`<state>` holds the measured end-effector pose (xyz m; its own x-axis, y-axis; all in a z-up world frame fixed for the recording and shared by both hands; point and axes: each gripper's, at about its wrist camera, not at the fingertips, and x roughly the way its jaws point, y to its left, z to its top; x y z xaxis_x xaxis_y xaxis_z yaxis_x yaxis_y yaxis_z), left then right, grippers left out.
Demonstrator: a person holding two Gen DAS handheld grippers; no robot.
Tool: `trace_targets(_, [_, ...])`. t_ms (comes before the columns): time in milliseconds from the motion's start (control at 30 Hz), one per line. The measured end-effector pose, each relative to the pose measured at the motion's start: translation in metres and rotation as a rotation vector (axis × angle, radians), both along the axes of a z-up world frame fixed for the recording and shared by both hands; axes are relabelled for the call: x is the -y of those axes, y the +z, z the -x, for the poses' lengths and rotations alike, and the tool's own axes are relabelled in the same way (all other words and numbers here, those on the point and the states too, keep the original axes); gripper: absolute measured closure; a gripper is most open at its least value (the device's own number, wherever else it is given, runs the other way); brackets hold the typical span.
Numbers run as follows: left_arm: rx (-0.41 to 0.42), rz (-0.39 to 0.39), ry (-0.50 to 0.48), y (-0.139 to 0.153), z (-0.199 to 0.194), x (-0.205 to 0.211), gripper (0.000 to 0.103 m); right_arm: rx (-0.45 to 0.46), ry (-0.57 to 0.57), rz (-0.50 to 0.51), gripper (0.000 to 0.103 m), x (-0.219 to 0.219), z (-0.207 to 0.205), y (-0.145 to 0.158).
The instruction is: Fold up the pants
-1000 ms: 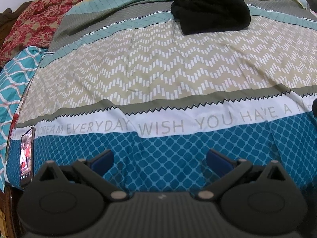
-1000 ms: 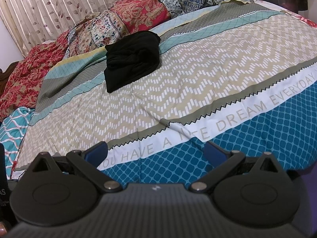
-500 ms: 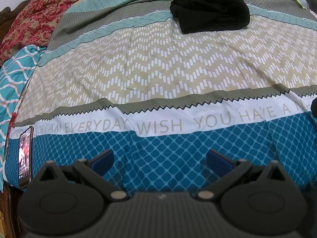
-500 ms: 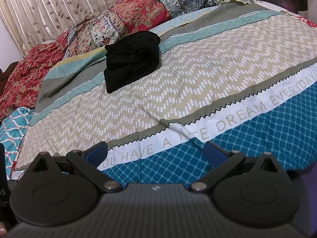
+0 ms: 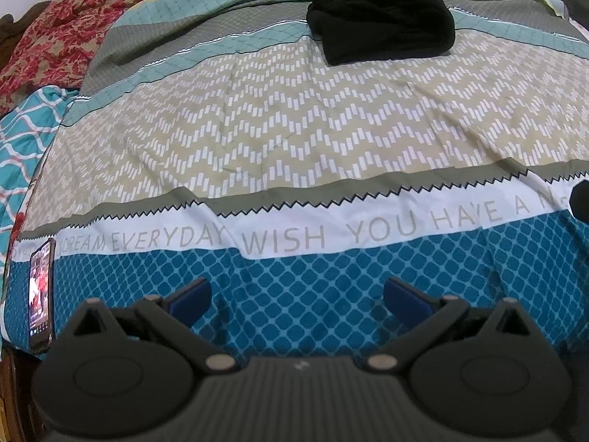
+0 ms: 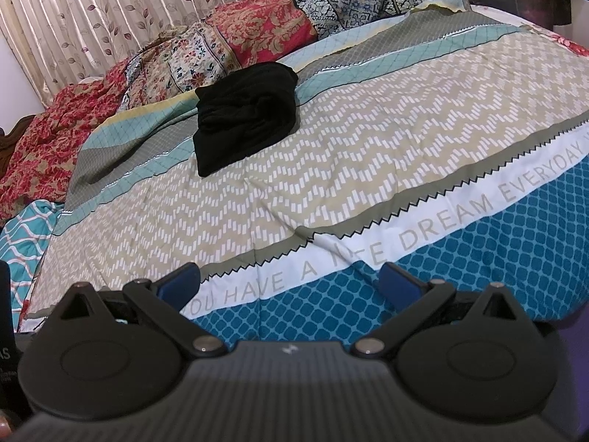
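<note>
Black pants point(image 5: 381, 14) lie in a folded bundle on the far side of the bed, seen in the right wrist view as a dark heap point(image 6: 244, 112) left of centre. My left gripper point(image 5: 298, 296) hovers open over the blue diamond band at the bed's near edge, nothing between its blue pads. My right gripper point(image 6: 289, 283) is also open and empty, over the white lettered stripe. Both grippers are far from the pants.
The patterned bedspread point(image 5: 294, 129) covers the bed. A phone point(image 5: 40, 291) with a lit screen lies at the near left edge. Floral pillows and quilts point(image 6: 257, 33) pile at the head, with a curtain point(image 6: 110, 7) behind. A teal patterned cloth point(image 5: 22, 136) hangs at the left.
The left wrist view has crept slightly forward and down; the pants sit a touch higher in it. The right gripper has barely moved. Both grippers stay open.
</note>
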<state>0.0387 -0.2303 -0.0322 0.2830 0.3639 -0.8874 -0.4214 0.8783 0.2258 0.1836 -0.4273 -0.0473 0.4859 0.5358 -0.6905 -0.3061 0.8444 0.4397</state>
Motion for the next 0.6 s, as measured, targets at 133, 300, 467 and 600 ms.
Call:
trace_targets(133, [-0.003, 0.007, -0.002, -0.0012, -0.0013, 0.0003, 0.000, 0.002, -0.001, 0.001, 0.000, 0.0002, -0.0005, -0.0003])
trace_targets(300, [-0.010, 0.021, 0.004, -0.0037, -0.0013, -0.0013, 0.000, -0.003, -0.002, 0.002, 0.000, 0.0001, -0.0011, -0.0024])
trace_targets(467, [0.007, 0.038, -0.009, -0.0029, -0.0007, -0.0004, 0.000, -0.002, -0.003, 0.006, 0.000, -0.0003, -0.0008, -0.0031])
trace_targets(600, [0.045, 0.041, -0.032, 0.0030, -0.0006, 0.0030, 0.000, 0.026, -0.001, 0.013, 0.000, -0.0017, 0.0008, -0.0017])
